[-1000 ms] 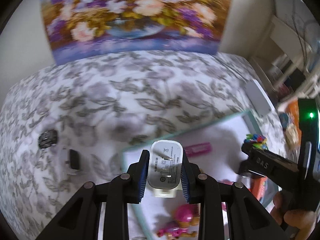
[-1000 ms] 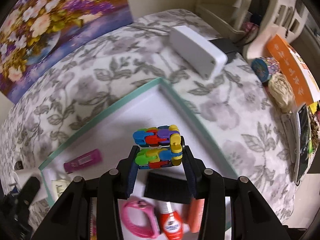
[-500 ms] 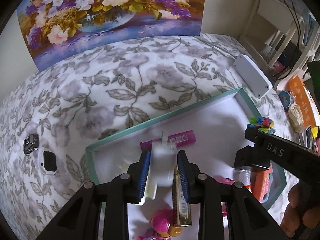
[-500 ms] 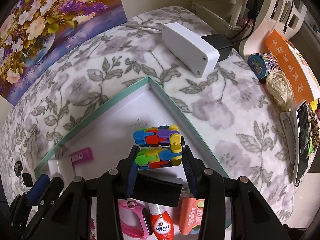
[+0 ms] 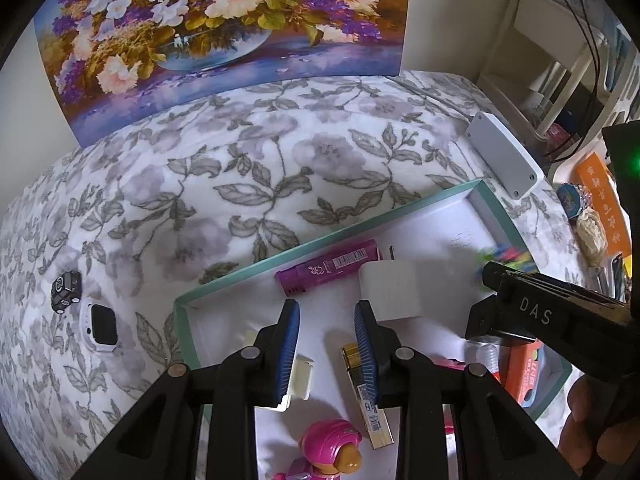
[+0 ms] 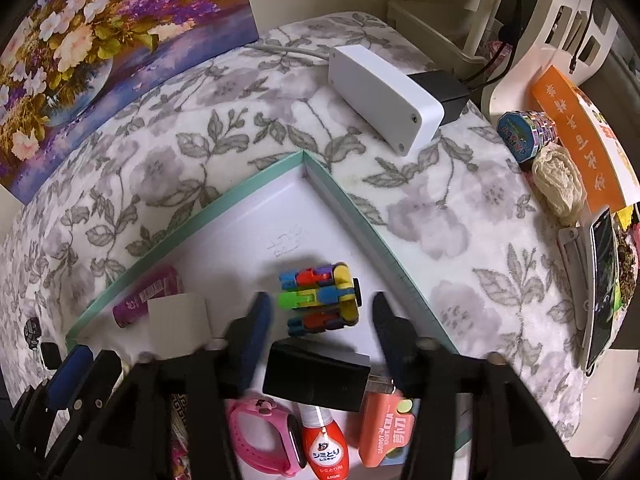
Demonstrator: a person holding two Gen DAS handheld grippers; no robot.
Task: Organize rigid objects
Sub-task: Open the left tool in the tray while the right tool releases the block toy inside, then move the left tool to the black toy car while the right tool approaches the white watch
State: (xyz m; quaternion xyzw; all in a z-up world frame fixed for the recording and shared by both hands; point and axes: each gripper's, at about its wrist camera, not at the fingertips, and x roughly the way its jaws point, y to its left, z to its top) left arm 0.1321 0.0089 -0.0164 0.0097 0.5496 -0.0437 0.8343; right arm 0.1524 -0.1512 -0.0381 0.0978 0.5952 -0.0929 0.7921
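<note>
Both loads have dropped since a second ago. Left view: the left tool [image 5: 326, 334] gapes empty, the white charger [image 5: 390, 290] lying in the tray [image 5: 236, 280]. Right view: the right tool [image 6: 318, 320] gapes around the released block toy [image 6: 320, 298], near the tray's corner. Next, fetch the watch [image 5: 100, 326] beyond the tray.

Left claw [image 5: 327, 344]: black plastic frame, triangular cut-outs, blue ribbed pads [image 5: 291, 336], silver round screws at pivots. Right claw [image 6: 318, 320]: same black build, dark blue pads [image 6: 256, 320], silver screws. "DAS" lettering in white on right unit's side; green light glowing on its housing.
</note>
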